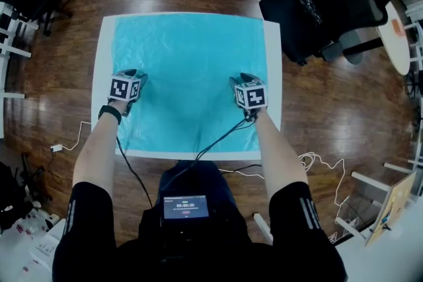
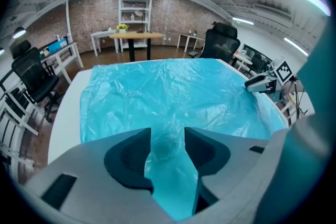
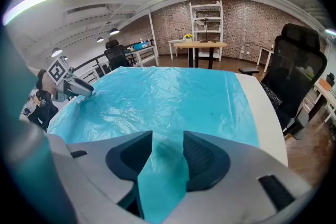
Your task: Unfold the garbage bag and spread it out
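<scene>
A light blue garbage bag [image 1: 192,63] lies spread flat and covers most of the white table [image 1: 104,69]. My left gripper [image 1: 135,76] hovers over the bag's left side and my right gripper [image 1: 239,81] over its right side, both pointing steeply down. In the left gripper view the jaws of the left gripper [image 2: 168,136] stand apart, with wrinkled bag film [image 2: 168,86] showing in the gap. The right gripper view shows the right gripper [image 3: 168,139] likewise open above the bag [image 3: 173,92]. No fold is pinched by either one.
A black office chair [image 1: 330,10] stands close to the table's far right corner. Cables [image 1: 317,162] trail over the wooden floor at the near right. More chairs [image 2: 31,76] line the left side. A desk and a shelf [image 2: 134,34] stand far behind the table.
</scene>
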Demonstrator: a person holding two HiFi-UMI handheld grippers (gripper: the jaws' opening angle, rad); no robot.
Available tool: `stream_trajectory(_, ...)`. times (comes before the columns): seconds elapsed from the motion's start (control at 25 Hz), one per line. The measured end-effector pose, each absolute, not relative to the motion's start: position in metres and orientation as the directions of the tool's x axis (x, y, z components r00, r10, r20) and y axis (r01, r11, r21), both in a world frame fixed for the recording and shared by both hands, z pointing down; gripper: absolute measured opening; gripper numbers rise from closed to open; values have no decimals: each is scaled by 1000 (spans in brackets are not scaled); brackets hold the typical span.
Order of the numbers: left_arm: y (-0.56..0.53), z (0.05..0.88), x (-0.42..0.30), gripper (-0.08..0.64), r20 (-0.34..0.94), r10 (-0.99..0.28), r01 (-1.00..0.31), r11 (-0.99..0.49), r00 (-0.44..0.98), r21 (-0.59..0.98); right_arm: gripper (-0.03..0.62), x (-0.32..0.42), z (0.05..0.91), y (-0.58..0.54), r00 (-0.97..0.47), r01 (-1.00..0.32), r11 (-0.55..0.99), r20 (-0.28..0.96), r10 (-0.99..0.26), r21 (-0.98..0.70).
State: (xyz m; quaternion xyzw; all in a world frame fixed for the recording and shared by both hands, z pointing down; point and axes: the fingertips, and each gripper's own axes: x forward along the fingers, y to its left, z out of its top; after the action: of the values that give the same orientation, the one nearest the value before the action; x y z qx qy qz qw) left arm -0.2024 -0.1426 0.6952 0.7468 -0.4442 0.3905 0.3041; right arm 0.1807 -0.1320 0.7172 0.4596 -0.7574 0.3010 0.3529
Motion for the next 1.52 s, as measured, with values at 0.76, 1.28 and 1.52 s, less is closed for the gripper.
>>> stream_trajectory(0.76,-22,684,-249,212,837,-428,-921,-333,341,205,216,191,691,-36,-378,-905,376,780,-498,-198)
stream_trajectory(1.28,5,707,-266,212,863,-382,-920,-335,331,204,215,208,724,1,-323,-932,302,835,-446,-199)
stream_trajectory(1.52,6,707,-266,212,864,-384,-919,-344,327,194,215,209,729,2,-300,-935,314,844,-444,-168)
